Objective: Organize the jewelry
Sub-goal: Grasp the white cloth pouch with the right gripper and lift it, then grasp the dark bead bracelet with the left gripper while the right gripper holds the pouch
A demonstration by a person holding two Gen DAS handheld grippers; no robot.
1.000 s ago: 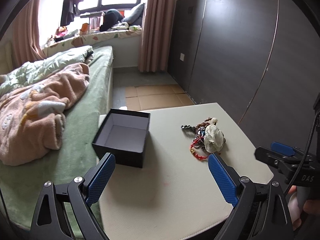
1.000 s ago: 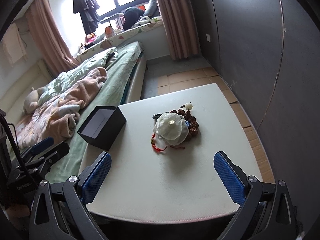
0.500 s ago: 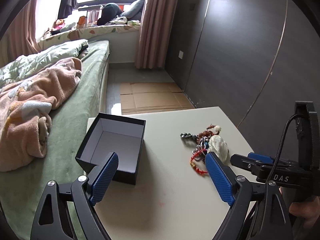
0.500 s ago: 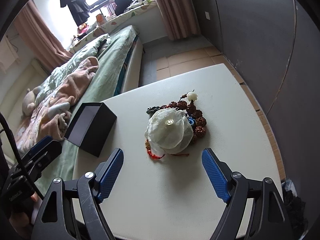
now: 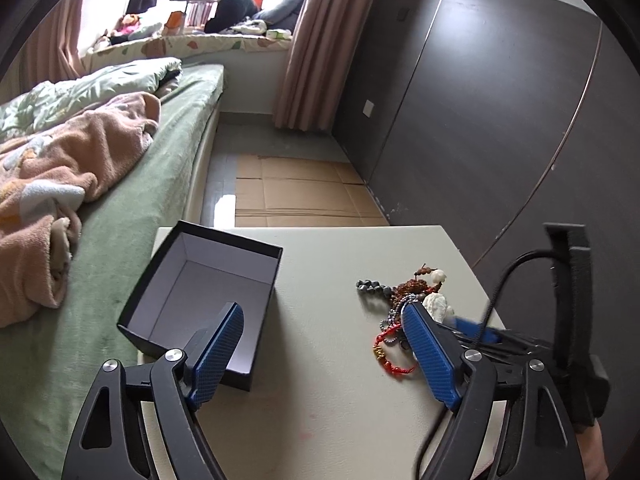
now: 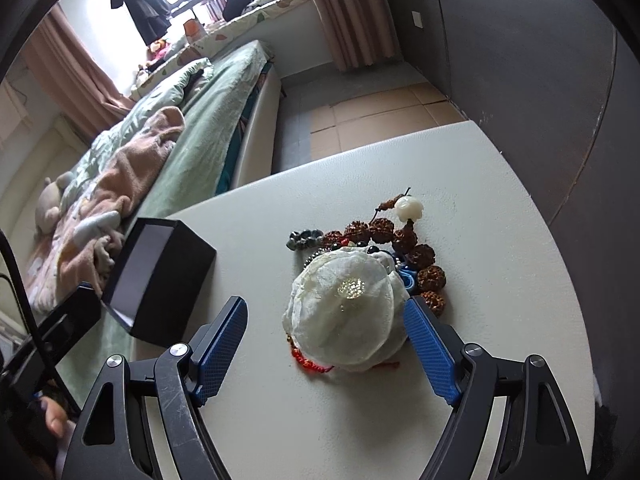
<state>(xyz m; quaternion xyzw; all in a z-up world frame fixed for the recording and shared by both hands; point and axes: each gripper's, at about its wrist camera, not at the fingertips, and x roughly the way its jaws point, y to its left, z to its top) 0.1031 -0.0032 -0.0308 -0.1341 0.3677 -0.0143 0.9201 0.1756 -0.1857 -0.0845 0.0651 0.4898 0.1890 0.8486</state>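
On the pale, matte table point(image 6: 500, 184) a tangled jewelry pile point(image 6: 384, 248) lies near the middle: knobbly brown beads, red cord, a crinkled white pouch point(image 6: 344, 304) on top. An open black box point(image 5: 200, 300) with a smooth pale lining stands at the table's edge by the green bed point(image 5: 132, 208). The right gripper point(image 6: 324, 336) has been closing, fingers flanking the pouch without pressing it; the left gripper point(image 5: 320, 344) has been narrowing too, nothing between its fingers.

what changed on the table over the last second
Both grippers came in closer with their jaws closing. The right gripper dropped toward the jewelry pile and now brackets the white flower piece, pads not yet pressing it. The left gripper slid toward the open black box, nothing between its fingers. Nothing was picked up or released. Box, jewelry and table stayed put.
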